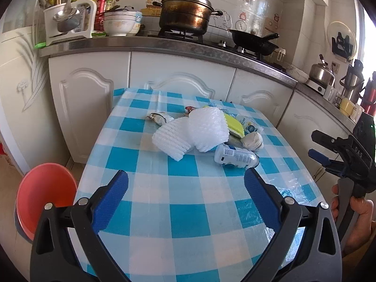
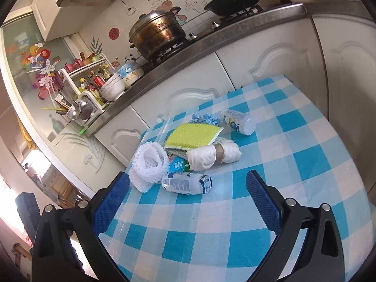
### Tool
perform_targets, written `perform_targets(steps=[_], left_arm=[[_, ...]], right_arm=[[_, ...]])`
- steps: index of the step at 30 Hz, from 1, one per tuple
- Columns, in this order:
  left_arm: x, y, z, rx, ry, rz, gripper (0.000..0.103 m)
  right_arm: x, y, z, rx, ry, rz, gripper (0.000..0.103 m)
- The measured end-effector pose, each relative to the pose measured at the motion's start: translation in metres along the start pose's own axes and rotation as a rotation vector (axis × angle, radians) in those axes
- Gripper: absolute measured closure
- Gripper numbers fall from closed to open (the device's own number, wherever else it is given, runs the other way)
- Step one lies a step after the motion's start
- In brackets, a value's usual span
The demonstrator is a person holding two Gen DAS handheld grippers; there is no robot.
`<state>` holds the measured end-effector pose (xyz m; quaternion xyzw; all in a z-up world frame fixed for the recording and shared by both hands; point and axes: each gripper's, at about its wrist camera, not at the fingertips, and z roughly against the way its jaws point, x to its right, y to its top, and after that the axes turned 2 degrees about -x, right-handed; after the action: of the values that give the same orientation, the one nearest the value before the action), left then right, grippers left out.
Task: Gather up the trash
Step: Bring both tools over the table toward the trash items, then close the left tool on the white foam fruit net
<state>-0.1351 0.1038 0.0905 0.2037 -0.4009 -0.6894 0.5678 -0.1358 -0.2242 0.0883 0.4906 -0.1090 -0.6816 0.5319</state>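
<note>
A pile of trash lies on the blue-and-white checked table (image 1: 183,202): white foam fruit nets (image 1: 188,134) (image 2: 148,164), a white plastic bottle on its side (image 1: 235,156) (image 2: 185,183), a yellow sponge (image 1: 232,123) (image 2: 192,135), a rolled white cloth (image 1: 252,141) (image 2: 213,155), a second small bottle (image 2: 238,122) and a crumpled wrapper (image 1: 159,117). My left gripper (image 1: 186,185) is open and empty, short of the pile. My right gripper (image 2: 188,188) is open and empty, with the lying bottle just ahead between its fingers; it also shows in the left wrist view (image 1: 333,152).
A red plastic bin (image 1: 44,195) stands on the floor left of the table. White cabinets (image 1: 178,75) and a counter with a steamer pot (image 1: 188,11), a black wok (image 1: 256,40) and stacked bowls (image 1: 119,22) run behind the table.
</note>
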Motion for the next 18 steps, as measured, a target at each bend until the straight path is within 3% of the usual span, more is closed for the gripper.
perform_targets(steps=[7, 10, 13, 18], left_arm=[[0.002, 0.005, -0.035, -0.033, 0.013, -0.035, 0.004], [-0.004, 0.010, -0.045, -0.050, -0.021, 0.012, 0.004], [0.001, 0.015, -0.052, -0.041, -0.043, -0.010, 0.004], [0.003, 0.024, -0.067, -0.047, -0.085, 0.028, 0.004]], right_arm=[[0.029, 0.003, -0.046, -0.091, 0.079, -0.160, 0.005], [0.045, 0.002, -0.060, -0.123, 0.121, -0.239, 0.005], [0.054, 0.003, -0.066, -0.121, 0.162, -0.290, 0.005], [0.041, 0.005, -0.070, -0.125, 0.158, -0.191, 0.005]])
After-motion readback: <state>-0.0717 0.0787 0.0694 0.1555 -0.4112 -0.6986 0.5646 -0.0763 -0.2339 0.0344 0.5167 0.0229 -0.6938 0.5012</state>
